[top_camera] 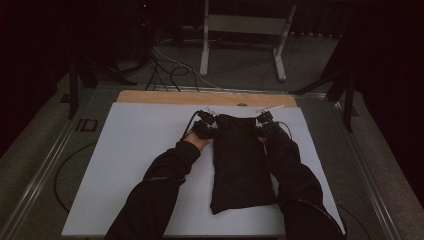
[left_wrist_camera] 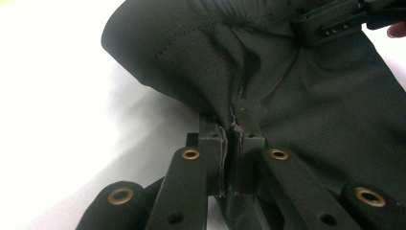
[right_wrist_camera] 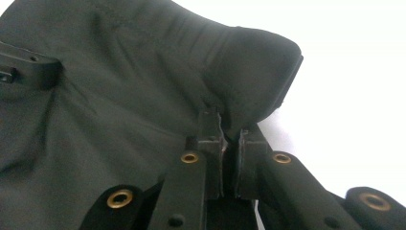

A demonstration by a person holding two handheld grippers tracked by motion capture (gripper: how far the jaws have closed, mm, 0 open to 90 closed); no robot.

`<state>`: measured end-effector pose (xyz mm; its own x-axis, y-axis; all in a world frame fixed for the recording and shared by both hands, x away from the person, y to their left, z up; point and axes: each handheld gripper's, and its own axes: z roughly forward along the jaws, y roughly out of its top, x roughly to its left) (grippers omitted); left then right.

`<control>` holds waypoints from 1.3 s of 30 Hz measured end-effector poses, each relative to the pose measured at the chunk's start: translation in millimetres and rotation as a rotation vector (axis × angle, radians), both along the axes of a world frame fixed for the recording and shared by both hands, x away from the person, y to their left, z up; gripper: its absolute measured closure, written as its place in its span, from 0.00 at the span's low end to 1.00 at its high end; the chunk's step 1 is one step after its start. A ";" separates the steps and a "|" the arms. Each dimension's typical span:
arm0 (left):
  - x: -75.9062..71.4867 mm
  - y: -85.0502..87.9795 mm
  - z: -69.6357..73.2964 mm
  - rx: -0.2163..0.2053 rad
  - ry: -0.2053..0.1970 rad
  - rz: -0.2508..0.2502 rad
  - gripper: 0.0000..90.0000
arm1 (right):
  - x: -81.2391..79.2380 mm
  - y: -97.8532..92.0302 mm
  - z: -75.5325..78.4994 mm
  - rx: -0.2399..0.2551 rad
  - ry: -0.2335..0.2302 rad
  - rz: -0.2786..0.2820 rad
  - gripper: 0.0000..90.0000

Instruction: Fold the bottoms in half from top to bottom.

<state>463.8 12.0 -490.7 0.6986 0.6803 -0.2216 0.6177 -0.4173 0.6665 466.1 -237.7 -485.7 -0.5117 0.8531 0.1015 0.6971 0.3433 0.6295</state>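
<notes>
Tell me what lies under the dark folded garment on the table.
The dark garment lies on a white sheet, which shows around its edges. Whatever sits beneath its middle is covered. At its far end, the left gripper and right gripper pinch its fabric.

A dim lab or studio: black curtains, loose floor cables, a metal stand, a white-topped desk.
</notes>
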 end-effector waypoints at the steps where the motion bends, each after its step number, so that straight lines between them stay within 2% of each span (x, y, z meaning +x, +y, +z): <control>1: 0.0 0.1 3.5 -0.003 -0.007 0.000 0.95 | -0.1 -0.3 1.6 -0.003 -0.005 0.000 0.94; 8: -0.5 -0.1 13.3 -0.014 -0.023 -0.003 0.95 | -1.7 -3.1 11.9 0.016 -0.028 -0.002 0.93; 13: -5.3 2.0 16.9 -0.025 -0.019 -0.016 0.95 | -7.4 -6.6 15.9 0.032 -0.036 0.012 0.94; 23: -20.2 9.0 27.0 -0.058 -0.015 -0.076 0.95 | -28.0 -9.3 28.7 0.043 -0.066 0.055 0.94; 26: -27.1 10.0 29.7 -0.068 -0.008 -0.099 0.95 | -41.0 -11.1 31.1 0.041 -0.075 0.077 0.94; 33: -36.9 10.0 33.9 -0.062 -0.011 -0.131 0.95 | -52.5 -14.0 32.7 0.044 -0.084 0.096 0.94; 39: -46.7 12.7 37.8 -0.076 -0.009 -0.155 0.95 | -67.4 -14.1 37.9 0.041 -0.099 0.116 0.94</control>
<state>417.2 24.7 -452.9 0.7960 0.5461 -0.2610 0.5436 -0.4554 0.7050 398.7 -251.8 -447.8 -0.6158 0.7840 0.0788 0.5880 0.3906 0.7083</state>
